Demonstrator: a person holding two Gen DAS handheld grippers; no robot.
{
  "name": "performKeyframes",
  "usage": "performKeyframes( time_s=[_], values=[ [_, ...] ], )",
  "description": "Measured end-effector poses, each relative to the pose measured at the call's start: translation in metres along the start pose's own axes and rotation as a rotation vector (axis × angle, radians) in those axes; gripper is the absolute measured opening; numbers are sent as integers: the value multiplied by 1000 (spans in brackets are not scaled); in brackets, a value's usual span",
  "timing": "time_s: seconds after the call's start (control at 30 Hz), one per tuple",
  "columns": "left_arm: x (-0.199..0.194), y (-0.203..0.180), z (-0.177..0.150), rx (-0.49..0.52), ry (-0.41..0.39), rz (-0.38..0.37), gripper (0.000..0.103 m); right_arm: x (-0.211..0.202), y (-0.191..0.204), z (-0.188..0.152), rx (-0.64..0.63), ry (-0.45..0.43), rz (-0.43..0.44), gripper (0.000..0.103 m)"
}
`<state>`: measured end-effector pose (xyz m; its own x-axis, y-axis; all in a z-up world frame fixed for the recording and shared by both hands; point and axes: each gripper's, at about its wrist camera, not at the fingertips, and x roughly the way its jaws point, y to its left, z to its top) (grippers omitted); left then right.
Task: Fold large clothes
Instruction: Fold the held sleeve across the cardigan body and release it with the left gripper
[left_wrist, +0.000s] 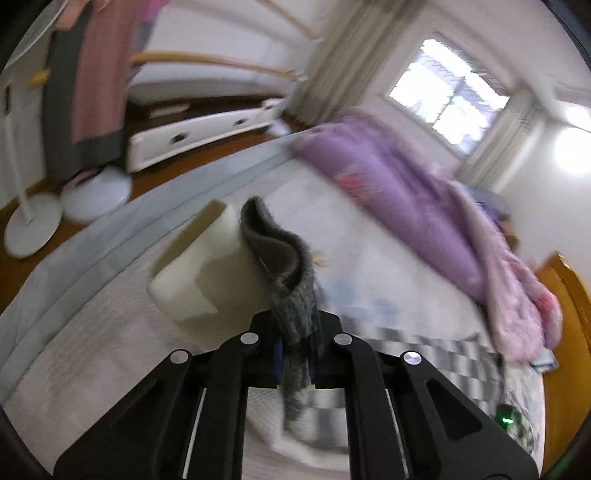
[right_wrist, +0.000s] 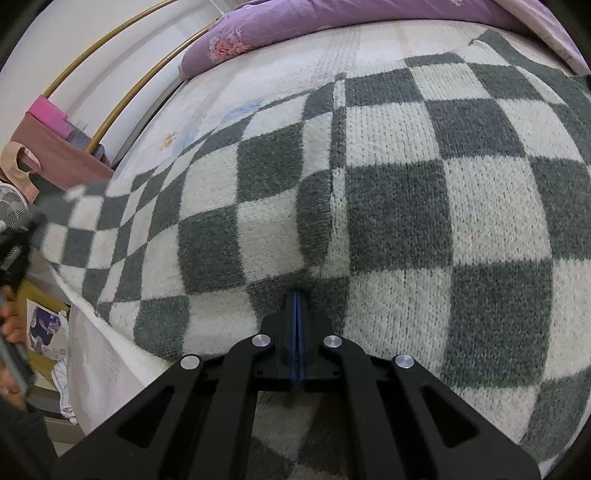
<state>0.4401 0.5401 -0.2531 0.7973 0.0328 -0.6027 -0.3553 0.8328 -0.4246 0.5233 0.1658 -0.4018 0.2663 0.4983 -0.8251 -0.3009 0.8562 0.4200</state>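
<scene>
A lot of the left wrist view is smeared by blur, so the far half of the room can only be roughly made out: a purple quilt (left_wrist: 388, 184) bunched along the far right of the bed (left_wrist: 92, 350), something pink and fluffy (left_wrist: 517, 306) trailing off it, a bright window (left_wrist: 448, 98) with pale curtains, white drawers (left_wrist: 199, 136) and a fan base (left_wrist: 31, 232) on the brown floor at far left. A small green light (left_wrist: 505, 420) at near right can't be identified. The left gripper (left_wrist: 295, 354) is clamped on a grey ribbed edge of the checked sweater (left_wrist: 291, 299), which sticks up past the fingertips and curls over; how much fabric hangs below is hidden by the black arms. A cream block (left_wrist: 199, 266) sits just left of the fabric, and whether it's part of the rig can't be told.

In the right wrist view the sweater (right_wrist: 399, 206) is spread flat across the white mattress cover (right_wrist: 103, 369), filling most of the frame, its right side cut off by the lens edge. The right gripper (right_wrist: 297, 306) is fully closed, blue pads together, tips pressed down onto the knit near the centre seam; whether any fabric is actually pinched can't be made out. At far left, blurred, a hand (right_wrist: 11, 325) and dark shape are cropped by the frame. The quilt (right_wrist: 332, 22) lies along the far edge
</scene>
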Motion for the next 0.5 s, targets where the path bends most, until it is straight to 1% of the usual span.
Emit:
performKeyframes(
  time_s=[0.07, 0.1, 0.13, 0.23, 0.27, 0.3, 0.37, 0.43, 0.5],
  values=[
    [-14, -31, 0, 50, -20, -45, 9, -4, -4, 0, 8, 5, 11, 0],
    [-20, -45, 0, 67, -29, -66, 9, -7, -7, 0, 21, 7, 30, 0],
    [-26, -63, 0, 94, -31, -94, 9, -11, -12, 0, 43, 13, 53, 0],
    [-33, -109, 2, 147, -31, -140, 9, -24, -28, -3, 131, 9, 140, 0],
    [-32, -123, 3, 168, -31, -128, 9, -28, -31, -5, 138, 6, 156, 0],
    [-32, -138, 3, 200, -36, -95, 9, -31, -34, -8, 134, 6, 171, 1],
    [-24, -151, 5, 221, -31, -42, 9, -35, -44, -16, 133, 15, 187, 0],
    [-16, -147, 5, 195, -23, -1, 9, -38, -50, -23, 148, 19, 218, 0],
    [-9, -132, 3, 167, -14, 31, 9, -42, -50, -29, 126, 12, 221, 0]
  ],
)
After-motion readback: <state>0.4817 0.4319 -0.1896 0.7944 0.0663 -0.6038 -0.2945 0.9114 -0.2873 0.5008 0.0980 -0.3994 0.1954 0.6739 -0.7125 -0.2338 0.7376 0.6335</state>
